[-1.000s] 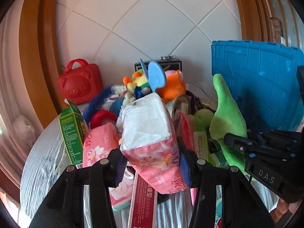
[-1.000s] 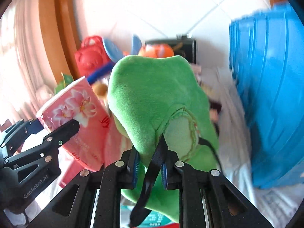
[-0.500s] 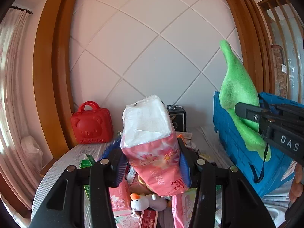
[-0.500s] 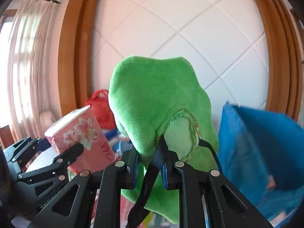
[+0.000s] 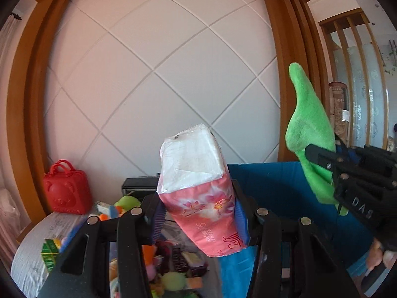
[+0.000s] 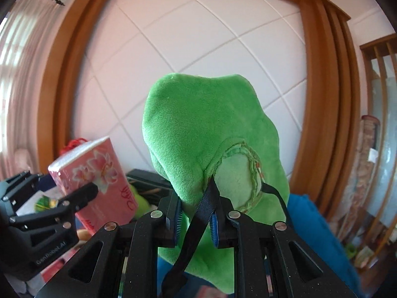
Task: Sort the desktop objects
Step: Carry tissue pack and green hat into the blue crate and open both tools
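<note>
White quilted wall panels (image 5: 158, 79) in a wooden frame fill our backdrop. In the left wrist view, our left gripper (image 5: 198, 213) clamps a soft pink floral plastic-wrapped tissue pack (image 5: 198, 188), raised above the cluttered table (image 5: 29, 253) and beside the blue plastic crate (image 5: 270, 186). A glossy red bear-shaped case (image 5: 65, 191) sits at the back. Over to the right wrist view: our right gripper (image 6: 196, 219) pinches a plush green fabric pouch (image 6: 198, 134) with a black strap (image 6: 198, 221), jaws narrow, above the crate.
</note>
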`<state>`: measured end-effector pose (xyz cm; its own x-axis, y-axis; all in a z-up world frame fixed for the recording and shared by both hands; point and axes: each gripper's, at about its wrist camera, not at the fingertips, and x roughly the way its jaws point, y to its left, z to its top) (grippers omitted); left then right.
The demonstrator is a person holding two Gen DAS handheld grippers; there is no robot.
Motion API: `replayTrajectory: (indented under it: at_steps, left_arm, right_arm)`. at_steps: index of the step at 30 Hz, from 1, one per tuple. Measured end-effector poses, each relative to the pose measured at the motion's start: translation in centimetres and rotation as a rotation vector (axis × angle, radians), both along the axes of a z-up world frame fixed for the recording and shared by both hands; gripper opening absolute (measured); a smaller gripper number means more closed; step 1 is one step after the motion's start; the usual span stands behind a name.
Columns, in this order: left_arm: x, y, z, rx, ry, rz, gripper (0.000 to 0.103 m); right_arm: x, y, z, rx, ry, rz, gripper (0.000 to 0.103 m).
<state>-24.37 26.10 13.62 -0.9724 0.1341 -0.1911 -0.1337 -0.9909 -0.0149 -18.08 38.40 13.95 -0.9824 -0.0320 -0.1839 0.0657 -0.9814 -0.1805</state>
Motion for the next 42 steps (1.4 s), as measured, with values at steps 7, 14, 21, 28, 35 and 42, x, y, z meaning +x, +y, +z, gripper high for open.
replayTrajectory:
  at_steps: [7, 14, 21, 28, 35, 42]
  left_arm:
    - [-9.0, 12.5, 0.6, -0.038, -0.191, -0.098, 0.047]
    - [-17.2, 21.7, -7.2, -0.217, -0.558, -0.111, 0.047]
    - [-22.0, 24.0, -11.6, -0.317, -0.691, -0.078, 0.048]
    - [-22.7, 23.7, -12.4, -0.347, -0.742, -0.075, 0.049]
    - [-22.4, 24.0, -12.2, -0.384, -0.715, -0.062, 0.061]
    - [-22.5, 23.4, -12.0, -0.362, -0.712, -0.052, 0.061]
  right_arm:
    - [-7.0, 11.1, 0.1, 0.022, -0.146, -0.111, 0.018]
    - [-15.9, 18.7, -6.3, -0.038, -0.518, -0.195, 0.018]
    - [-19.0, 21.1, -12.7, -0.049, -0.661, -0.196, 0.018]
    - [-20.1, 21.0, -14.8, 0.010, -0.752, -0.237, 0.018]
    - [-19.6, 22.1, -14.5, -0.005, -0.747, -0.255, 0.024]
    - [-20.1, 22.6, -14.8, 0.014, -0.732, -0.265, 0.079]
